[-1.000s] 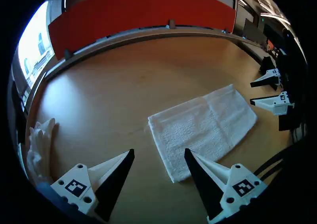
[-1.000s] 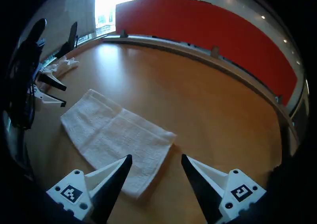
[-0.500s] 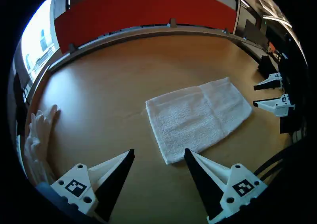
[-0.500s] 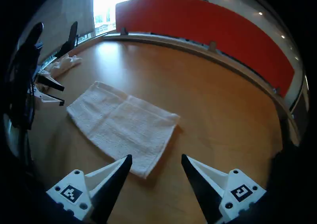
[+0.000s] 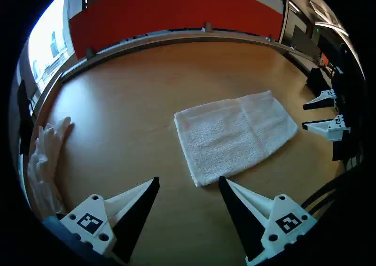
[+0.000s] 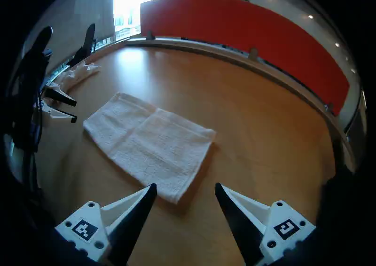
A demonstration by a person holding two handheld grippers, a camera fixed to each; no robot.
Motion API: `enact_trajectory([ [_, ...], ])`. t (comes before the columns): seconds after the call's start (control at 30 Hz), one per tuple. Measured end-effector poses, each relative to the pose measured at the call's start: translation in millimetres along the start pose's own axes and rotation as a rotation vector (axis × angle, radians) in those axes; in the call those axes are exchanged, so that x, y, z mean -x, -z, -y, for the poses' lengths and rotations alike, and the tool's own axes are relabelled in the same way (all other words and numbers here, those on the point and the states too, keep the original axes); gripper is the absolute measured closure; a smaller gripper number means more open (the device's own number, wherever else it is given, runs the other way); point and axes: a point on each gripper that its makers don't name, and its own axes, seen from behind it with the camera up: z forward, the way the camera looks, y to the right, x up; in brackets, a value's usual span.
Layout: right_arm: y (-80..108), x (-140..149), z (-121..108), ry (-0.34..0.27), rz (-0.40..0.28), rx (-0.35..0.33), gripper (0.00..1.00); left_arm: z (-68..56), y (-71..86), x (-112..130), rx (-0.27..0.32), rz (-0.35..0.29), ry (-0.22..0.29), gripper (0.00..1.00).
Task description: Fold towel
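1. Task thing: white terry towel lies flat on the light-brown wooden table, centre-right in the left gripper view and centre-left in the right gripper view. It's a compact rectangle w/ a line across it, prob. a layer edge from a fold.
2. Left claw: fingers spread, holding nothing. It hovers at bottom centre, just short of the towel's near corner; can't tell if the tips touch the table.
3. Right claw: also spread and empty, at bottom centre, near the towel's other short end. It's also seen at the right edge of the left gripper view, apart from the cloth.
4. Progress, my read: at least one fold looks done, edges fairly even, no loose flaps. Left to do: maybe one more fold end-to-end, or nothing. Can't say which.
5. Other stuff: red partition panel along the table's far edge; crumpled white cloth, glove-like, at left edge, well apart from the towel.
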Motion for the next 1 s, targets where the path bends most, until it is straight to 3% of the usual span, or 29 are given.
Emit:
enact_trajectory([
  [0.6,-6.8,3,5,0.076,0.022,-0.062,0.04,16.7,19.0,23,-0.064,-0.006,0.084,0.06],
  [1.0,-13.4,15,11,0.153,0.071,-0.126,0.12,28.3,40.0,46,-0.113,0.003,0.133,0.06],
])
